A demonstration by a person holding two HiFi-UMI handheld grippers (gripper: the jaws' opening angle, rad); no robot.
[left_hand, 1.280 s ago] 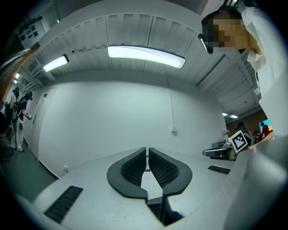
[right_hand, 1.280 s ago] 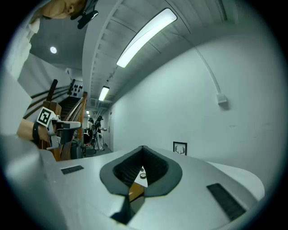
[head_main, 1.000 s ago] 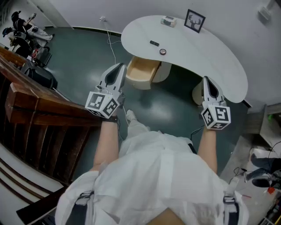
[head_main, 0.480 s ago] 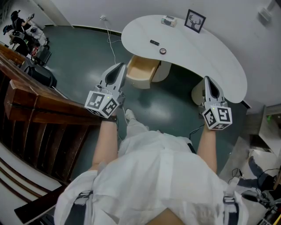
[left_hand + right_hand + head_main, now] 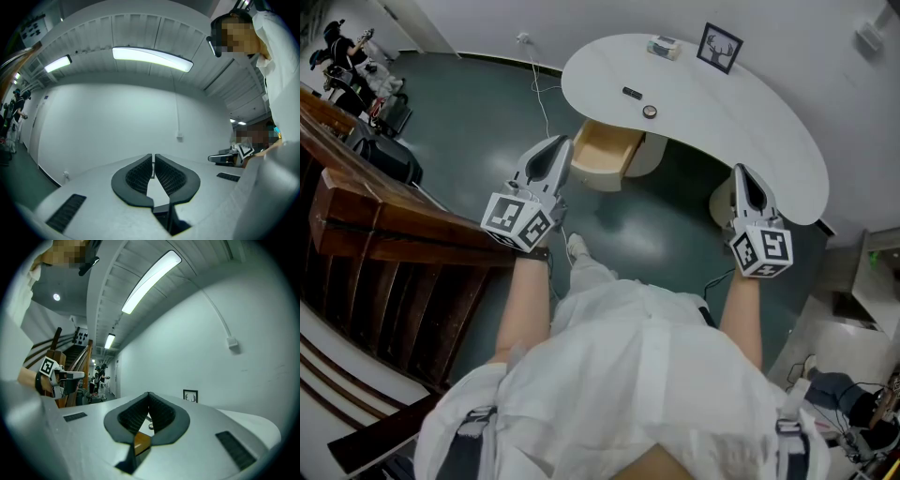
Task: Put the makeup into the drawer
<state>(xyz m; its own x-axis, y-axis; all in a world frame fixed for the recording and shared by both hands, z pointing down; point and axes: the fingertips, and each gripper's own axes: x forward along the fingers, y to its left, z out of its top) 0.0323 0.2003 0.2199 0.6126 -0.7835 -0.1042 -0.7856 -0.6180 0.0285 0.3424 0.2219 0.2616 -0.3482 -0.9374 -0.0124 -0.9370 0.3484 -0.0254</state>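
A small round makeup compact (image 5: 650, 112) and a short dark makeup item (image 5: 630, 92) lie on the white curved table (image 5: 741, 122) in the head view. Under the table's left part a light wooden drawer (image 5: 602, 150) stands pulled open. My left gripper (image 5: 557, 142) hovers just left of the drawer, well short of the table, with its jaws shut and nothing in them (image 5: 153, 158). My right gripper (image 5: 742, 172) hangs before the table's right part, also shut and empty (image 5: 149, 397). Through its jaws I glimpse the compact (image 5: 150, 426) and the drawer (image 5: 141, 443).
A framed deer picture (image 5: 718, 45) and a small box (image 5: 663, 45) stand at the table's back. A dark wooden stair railing (image 5: 384, 225) runs along the left. A white cable (image 5: 539, 103) trails over the green floor. A round table pedestal (image 5: 721, 202) sits beside the right gripper.
Both grippers have kept their places and stayed shut. Only a person's legs at the lower right edge have shifted.
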